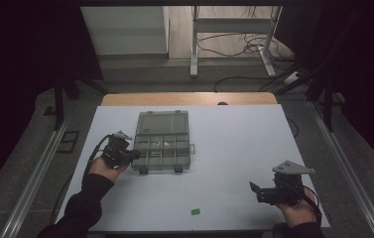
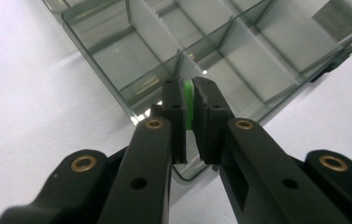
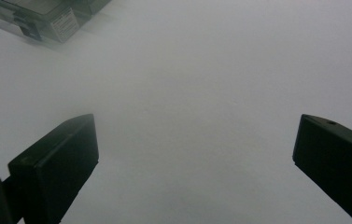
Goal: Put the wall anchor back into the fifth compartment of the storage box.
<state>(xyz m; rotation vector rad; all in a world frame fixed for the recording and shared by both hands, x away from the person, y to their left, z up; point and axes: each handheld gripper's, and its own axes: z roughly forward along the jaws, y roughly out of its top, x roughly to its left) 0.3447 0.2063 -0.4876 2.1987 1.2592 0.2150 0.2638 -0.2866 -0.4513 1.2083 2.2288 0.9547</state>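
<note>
With the left gripper (image 2: pixel 190 93) clamped on the small green piece (image 2: pixel 188 105) over the clear box (image 2: pixel 117 56), lower into one compartment before releasing; the right gripper (image 3: pixel 194 154) idles wide open.

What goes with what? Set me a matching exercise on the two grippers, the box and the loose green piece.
1 left gripper
2 right gripper
3 compartment box
4 loose green piece

A lid open, mid-table
B jaws wide apart, nothing between
C lying near the table's front edge
D shut on a small green piece over the box

Pairs: 1-D, 2-B, 3-A, 4-C
</note>
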